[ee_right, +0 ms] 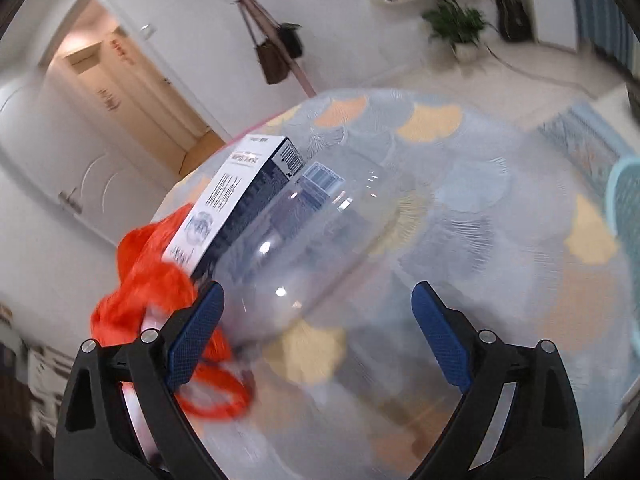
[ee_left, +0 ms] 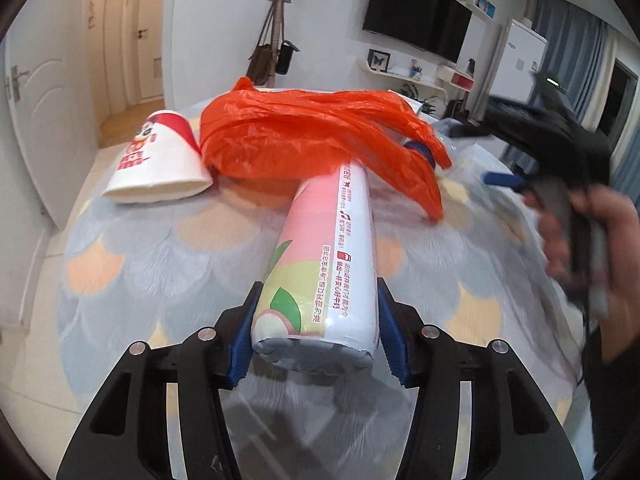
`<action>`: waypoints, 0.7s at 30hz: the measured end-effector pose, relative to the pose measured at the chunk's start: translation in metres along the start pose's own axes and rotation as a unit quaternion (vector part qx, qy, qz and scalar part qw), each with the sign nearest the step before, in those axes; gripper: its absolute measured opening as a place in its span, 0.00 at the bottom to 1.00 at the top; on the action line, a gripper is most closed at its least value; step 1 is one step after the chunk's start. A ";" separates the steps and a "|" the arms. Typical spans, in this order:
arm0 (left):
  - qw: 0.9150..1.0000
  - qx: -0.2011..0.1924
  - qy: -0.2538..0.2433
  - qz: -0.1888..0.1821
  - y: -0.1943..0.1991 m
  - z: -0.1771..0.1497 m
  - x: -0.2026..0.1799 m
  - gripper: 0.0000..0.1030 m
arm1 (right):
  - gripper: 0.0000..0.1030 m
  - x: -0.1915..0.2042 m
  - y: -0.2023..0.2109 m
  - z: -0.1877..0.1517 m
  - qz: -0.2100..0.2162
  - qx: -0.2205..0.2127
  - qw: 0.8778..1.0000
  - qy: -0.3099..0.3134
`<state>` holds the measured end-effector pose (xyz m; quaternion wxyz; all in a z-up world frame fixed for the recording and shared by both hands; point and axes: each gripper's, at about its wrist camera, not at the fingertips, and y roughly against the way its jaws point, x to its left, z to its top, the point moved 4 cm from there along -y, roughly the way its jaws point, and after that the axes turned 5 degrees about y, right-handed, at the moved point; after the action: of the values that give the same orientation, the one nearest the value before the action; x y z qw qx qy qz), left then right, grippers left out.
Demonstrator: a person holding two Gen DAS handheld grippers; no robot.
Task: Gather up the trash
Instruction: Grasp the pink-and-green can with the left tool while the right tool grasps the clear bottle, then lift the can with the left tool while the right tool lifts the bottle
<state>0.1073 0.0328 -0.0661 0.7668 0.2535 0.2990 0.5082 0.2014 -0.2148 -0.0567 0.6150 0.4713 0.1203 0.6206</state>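
Observation:
My left gripper [ee_left: 316, 332] is shut on a pink and white drink bottle [ee_left: 324, 264], which points away over the table. An orange plastic bag [ee_left: 304, 136] lies just beyond the bottle's far end. A red and white paper cup [ee_left: 160, 160] lies on its side to the bag's left. My right gripper [ee_right: 316, 320] is open, with a clear plastic bottle [ee_right: 304, 240] lying between its fingers. A white and dark carton [ee_right: 236, 196] lies against that bottle, and the orange bag [ee_right: 148, 300] is at its left. In the left wrist view the right gripper [ee_left: 508, 180] is blurred at the right.
The round table [ee_right: 480, 240] has a scallop-patterned cloth under clear plastic. A light blue basket [ee_right: 626, 220] shows at the right edge. A coat stand with bags [ee_left: 276, 52], doors and a wall TV stand behind the table.

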 end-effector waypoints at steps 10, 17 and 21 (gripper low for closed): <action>1.000 -0.003 -0.013 -0.004 0.012 -0.021 0.003 0.50 | 0.92 0.030 -0.034 0.016 -0.069 -0.020 0.997 0.033; 1.000 -0.014 -0.018 -0.007 0.026 -0.027 0.000 0.50 | 0.57 0.028 -0.019 -0.002 0.008 -0.018 0.999 0.037; 0.999 -0.031 -0.021 -0.009 0.041 -0.026 0.002 0.49 | 0.52 0.023 0.006 -0.024 0.019 -0.040 0.998 0.043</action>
<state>0.0637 0.0516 -0.0563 0.7848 0.2379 0.2689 0.5051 0.1845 -0.1859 -0.0543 0.6160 0.4213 0.1129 0.6560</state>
